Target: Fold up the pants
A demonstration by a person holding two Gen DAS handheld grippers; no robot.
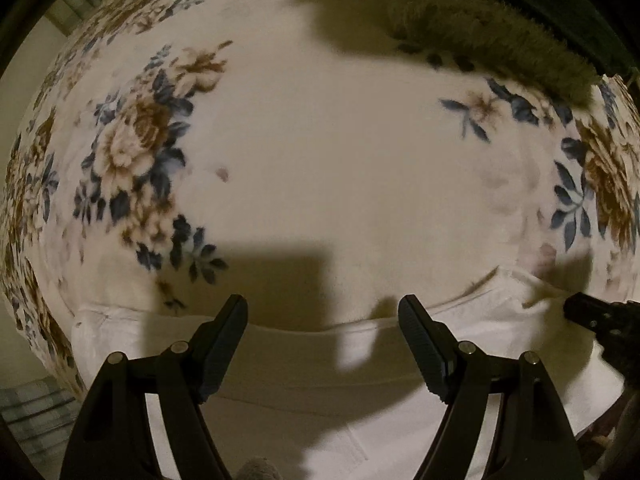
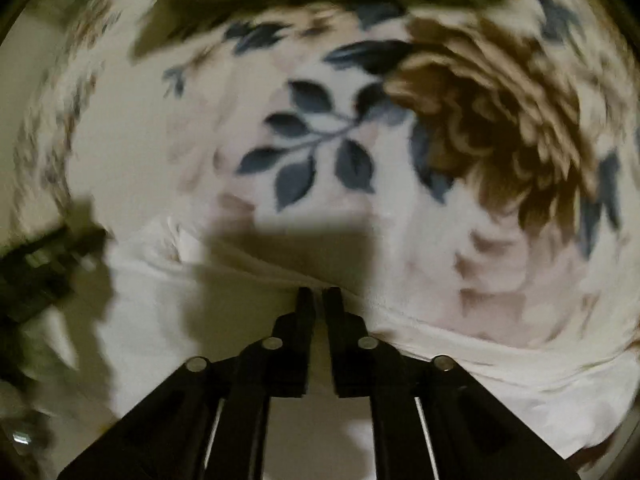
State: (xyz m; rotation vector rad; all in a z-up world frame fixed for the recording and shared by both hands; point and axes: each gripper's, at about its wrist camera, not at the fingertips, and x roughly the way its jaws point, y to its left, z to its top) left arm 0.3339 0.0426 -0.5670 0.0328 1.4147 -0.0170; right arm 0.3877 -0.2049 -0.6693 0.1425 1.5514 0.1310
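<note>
One edge of white pants (image 1: 360,360) runs left-right across the blanket (image 1: 320,160).

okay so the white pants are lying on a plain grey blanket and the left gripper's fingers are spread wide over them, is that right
Not quite. The blanket is cream with blue and brown flowers, not plain grey, as the left wrist view shows. The rest holds: the white pants lie on it, and the left gripper has its fingers spread wide over them.

Right wrist view motion-blurred; pants (image 2: 520,380) cut off at edge
</note>
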